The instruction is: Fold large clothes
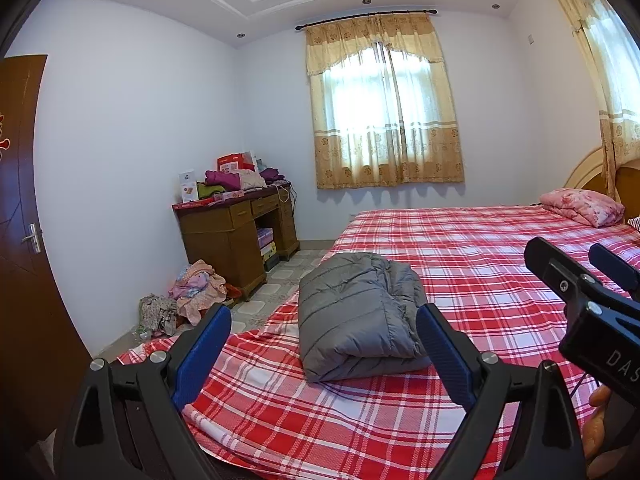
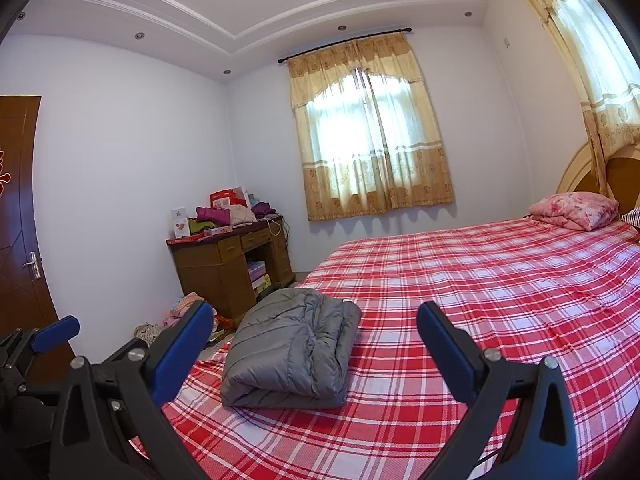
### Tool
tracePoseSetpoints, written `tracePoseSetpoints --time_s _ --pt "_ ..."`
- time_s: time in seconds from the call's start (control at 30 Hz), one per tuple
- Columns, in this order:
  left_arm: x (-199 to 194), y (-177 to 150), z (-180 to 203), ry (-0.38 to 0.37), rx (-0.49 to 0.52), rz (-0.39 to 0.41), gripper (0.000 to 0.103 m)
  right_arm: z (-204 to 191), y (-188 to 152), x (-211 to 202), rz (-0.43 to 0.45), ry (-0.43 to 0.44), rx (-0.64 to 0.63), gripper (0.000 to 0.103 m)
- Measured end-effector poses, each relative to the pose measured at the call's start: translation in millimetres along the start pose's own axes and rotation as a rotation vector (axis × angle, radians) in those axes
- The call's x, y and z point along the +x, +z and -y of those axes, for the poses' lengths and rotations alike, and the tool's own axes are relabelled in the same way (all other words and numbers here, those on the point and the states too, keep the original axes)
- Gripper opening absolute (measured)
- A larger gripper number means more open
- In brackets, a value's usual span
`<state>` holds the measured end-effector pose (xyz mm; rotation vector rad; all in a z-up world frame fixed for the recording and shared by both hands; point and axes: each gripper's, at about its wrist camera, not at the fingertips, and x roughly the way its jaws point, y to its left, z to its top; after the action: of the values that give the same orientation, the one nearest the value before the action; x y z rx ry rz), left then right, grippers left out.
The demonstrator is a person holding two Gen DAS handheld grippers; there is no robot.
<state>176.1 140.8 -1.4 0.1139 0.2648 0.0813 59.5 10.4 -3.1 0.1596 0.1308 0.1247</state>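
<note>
A grey quilted jacket (image 1: 356,316) lies folded into a thick bundle on the red plaid bed (image 1: 480,264), near its foot corner. It also shows in the right wrist view (image 2: 292,356). My left gripper (image 1: 324,332) is open and empty, held above the bed just short of the jacket. My right gripper (image 2: 316,340) is open and empty, held back from the jacket, which lies left of its centre. The right gripper shows at the right edge of the left wrist view (image 1: 580,276). The left gripper shows at the left edge of the right wrist view (image 2: 52,332).
A pink folded quilt (image 1: 582,206) lies by the headboard. A wooden desk (image 1: 236,232) piled with clothes and boxes stands in the far corner, with a heap of clothes (image 1: 192,296) on the floor beside it. A brown door (image 1: 20,220) is at left. A curtained window (image 1: 384,108) is behind.
</note>
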Motion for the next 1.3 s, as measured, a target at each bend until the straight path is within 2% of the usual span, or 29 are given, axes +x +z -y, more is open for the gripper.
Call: tracePoseSetpoints --time_s 0.37,0.7,0.9,1.07,1.17,1.3 --pt "1.1 -1.5 2.4 0.014 0.013 -0.008 0.094 3.6 0.8 -1.3 -0.001 -0.001 -0.002 0.103" --pt "15.0 2.2 2.3 -0.005 0.004 -0.030 0.094 4.3 1.2 3.0 -0.024 -0.012 0.000 0.103" --pt "19.7 8.2 3.6 -0.032 0.015 -0.007 0.094 2.7 3.7 0.8 -0.013 -0.018 0.002 0.103" --pt "27.7 10.0 1.9 0.012 0.012 -0.009 0.094 1.6 4.5 1.9 -0.004 -0.026 -0.008 0.103" --pt "34.3 10.3 0.5 0.007 0.010 -0.023 0.094 3.4 6.1 6.6 0.015 -0.047 -0.009 0.103" --pt "42.7 11.9 -0.3 -0.008 -0.003 -0.036 0.094 8.0 5.5 16.0 -0.001 -0.063 0.008 0.103"
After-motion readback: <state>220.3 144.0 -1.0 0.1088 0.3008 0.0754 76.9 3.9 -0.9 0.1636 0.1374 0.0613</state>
